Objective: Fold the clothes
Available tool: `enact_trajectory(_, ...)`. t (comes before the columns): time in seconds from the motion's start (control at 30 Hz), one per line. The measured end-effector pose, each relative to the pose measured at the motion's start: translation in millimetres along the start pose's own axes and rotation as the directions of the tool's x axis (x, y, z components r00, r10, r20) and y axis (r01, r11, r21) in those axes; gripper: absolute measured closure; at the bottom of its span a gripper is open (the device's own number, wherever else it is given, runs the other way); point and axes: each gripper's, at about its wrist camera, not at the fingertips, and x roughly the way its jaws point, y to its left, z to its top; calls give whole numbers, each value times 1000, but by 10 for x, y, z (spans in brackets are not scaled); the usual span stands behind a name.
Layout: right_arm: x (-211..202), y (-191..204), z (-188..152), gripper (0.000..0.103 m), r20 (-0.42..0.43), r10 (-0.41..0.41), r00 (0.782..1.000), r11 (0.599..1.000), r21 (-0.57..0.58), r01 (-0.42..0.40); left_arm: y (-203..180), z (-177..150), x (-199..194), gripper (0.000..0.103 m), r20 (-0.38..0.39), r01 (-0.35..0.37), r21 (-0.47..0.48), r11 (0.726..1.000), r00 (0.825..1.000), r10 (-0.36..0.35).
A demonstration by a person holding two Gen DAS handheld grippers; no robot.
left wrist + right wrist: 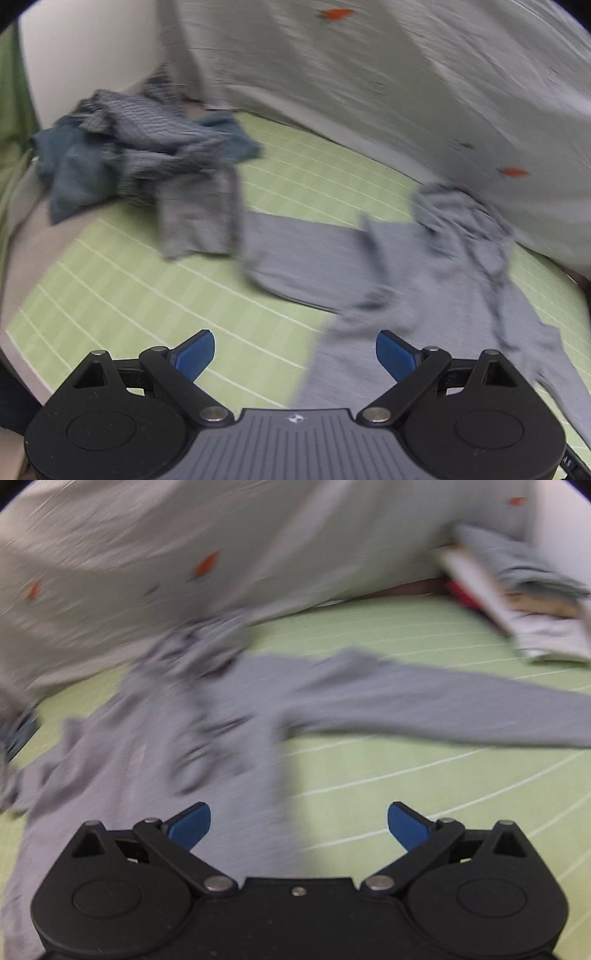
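A grey long-sleeved top lies spread on the green gridded mat, one sleeve reaching left and its neck bunched near the back. In the right wrist view the same grey top fills the left half, with a sleeve stretched to the right over the mat. My left gripper hangs open above the mat, at the top's left edge, holding nothing. My right gripper is open too, above the top's right edge, with nothing between its blue pads. Both views are blurred by motion.
A heap of blue and checked clothes sits at the mat's far left. A pale sheet with orange marks runs along the back. At the far right lies a stack of folded clothes.
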Motion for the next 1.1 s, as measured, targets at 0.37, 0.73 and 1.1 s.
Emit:
enact_trajectory(0.37,326,1039,-362,0,-75,-183,980,983,-14,182,1134,606,714,9,-53,40,-5,999,998,-40)
enact_trajectory(0.73,473,1140,-234,0,-116,-285,952,952,82,295,1313,1018,1621,48,-172,145,-37,989,974,-149)
enact_trajectory(1.1,489,1190,-257,0,-86,-321,943,937,119,330,1527,1003,1662,100,-192,133,12,991,973,-128)
